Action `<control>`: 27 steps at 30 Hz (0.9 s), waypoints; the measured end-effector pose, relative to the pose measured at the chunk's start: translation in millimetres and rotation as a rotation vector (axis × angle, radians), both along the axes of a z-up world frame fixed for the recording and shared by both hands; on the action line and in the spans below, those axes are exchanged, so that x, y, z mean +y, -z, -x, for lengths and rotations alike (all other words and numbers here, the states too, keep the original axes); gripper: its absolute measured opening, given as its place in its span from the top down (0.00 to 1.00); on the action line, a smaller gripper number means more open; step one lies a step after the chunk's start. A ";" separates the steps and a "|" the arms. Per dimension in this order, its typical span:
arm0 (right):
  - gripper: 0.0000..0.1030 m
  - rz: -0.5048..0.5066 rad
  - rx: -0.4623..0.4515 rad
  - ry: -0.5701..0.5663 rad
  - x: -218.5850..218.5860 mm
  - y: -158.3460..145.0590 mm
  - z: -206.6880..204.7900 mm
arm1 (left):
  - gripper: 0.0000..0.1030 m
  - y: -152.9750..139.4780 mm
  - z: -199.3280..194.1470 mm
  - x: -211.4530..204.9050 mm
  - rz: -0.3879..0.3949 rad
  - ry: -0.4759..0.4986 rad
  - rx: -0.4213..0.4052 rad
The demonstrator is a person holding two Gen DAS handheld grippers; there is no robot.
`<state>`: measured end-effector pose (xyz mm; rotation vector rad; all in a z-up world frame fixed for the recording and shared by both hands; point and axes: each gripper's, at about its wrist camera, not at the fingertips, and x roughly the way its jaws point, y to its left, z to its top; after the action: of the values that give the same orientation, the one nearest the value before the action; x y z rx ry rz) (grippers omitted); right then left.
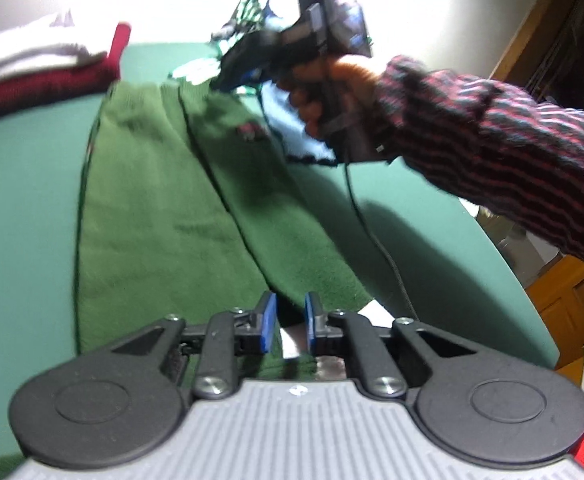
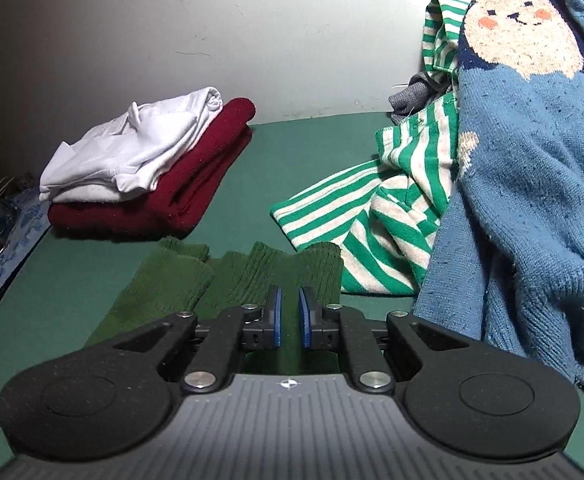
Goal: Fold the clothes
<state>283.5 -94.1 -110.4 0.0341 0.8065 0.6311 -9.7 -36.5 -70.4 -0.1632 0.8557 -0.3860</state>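
A forest-green sweater (image 1: 163,208) lies flat on the green table (image 1: 23,200), its sides folded in lengthwise. My left gripper (image 1: 290,322) hovers at its near hem. The blue pads stand a little apart, and a white scrap shows through the gap. In the left wrist view a hand (image 1: 316,96) in a striped sleeve holds my right gripper (image 1: 221,76) down at the sweater's far end. In the right wrist view, ribbed edges of the sweater (image 2: 171,280) lie just past my right gripper (image 2: 289,316), and green knit fills the narrow slit between its pads.
A folded white garment (image 2: 139,152) sits on a folded dark-red one (image 2: 195,192) at the back left. A green-and-white striped top (image 2: 372,208) and a blue sweater with a face (image 2: 532,160) are heaped at the right. A cable (image 1: 372,232) trails across the table; wooden furniture (image 1: 564,300) stands beyond its right edge.
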 end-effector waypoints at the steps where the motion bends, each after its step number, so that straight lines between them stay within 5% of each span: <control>1: 0.90 0.016 -0.003 0.004 2.0 2.9 -0.2 | 0.92 -1.9 -0.6 -1.3 0.014 0.009 -0.010; 10: 0.96 0.100 -0.095 -0.002 12.9 8.3 0.8 | 0.91 30.8 -13.0 -24.2 0.066 0.079 0.102; 15: 0.91 0.132 -0.136 0.013 8.8 -7.9 15.8 | 0.74 23.4 -5.5 -15.3 0.035 0.079 0.094; 19: 0.76 0.053 -0.195 -0.114 -24.7 -39.5 81.8 | 0.63 6.8 9.3 18.7 0.035 0.008 0.075; 23: 0.75 0.046 -0.197 -0.254 -70.9 -46.6 159.9 | 0.55 -1.8 30.4 63.0 0.064 -0.094 0.083; 27: 0.75 0.054 -0.056 -0.248 -119.3 -32.0 216.7 | 0.55 -1.9 54.8 73.6 0.053 -0.094 0.121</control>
<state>66.8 -213.4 -78.5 -0.1337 0.7795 0.8401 -64.5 37.1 -68.5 -0.2770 0.9537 -0.3129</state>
